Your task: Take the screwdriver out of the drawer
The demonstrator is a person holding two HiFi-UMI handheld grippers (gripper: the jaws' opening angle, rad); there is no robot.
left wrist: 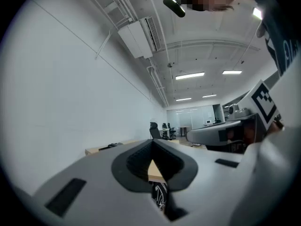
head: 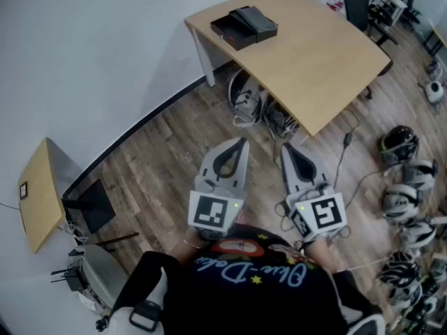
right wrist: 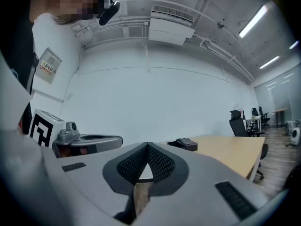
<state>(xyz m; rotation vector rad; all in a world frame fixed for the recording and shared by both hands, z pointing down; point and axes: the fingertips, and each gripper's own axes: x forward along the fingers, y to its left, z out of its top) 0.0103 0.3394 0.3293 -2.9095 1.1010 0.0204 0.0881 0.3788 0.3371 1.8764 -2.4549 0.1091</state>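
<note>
A small black drawer box (head: 244, 26) sits on the far corner of the light wooden table (head: 321, 61), its drawer pulled out toward the left. No screwdriver can be made out in any view. Both grippers are held close to my body over the wooden floor, well short of the table. My left gripper (head: 242, 142) is shut with nothing between its jaws, and so is my right gripper (head: 285, 148). The right gripper view shows its own jaws (right wrist: 147, 146) meeting, with the black box (right wrist: 184, 144) far off on the table. In the left gripper view the left gripper (left wrist: 152, 143) is also shut.
Bags and cables (head: 251, 103) lie under the table. Several helmets (head: 405, 187) are on the floor at the right. An office chair (head: 357, 2) stands past the table. A small wooden side table (head: 38, 194) and a black stand (head: 91, 204) are at the left by the white wall.
</note>
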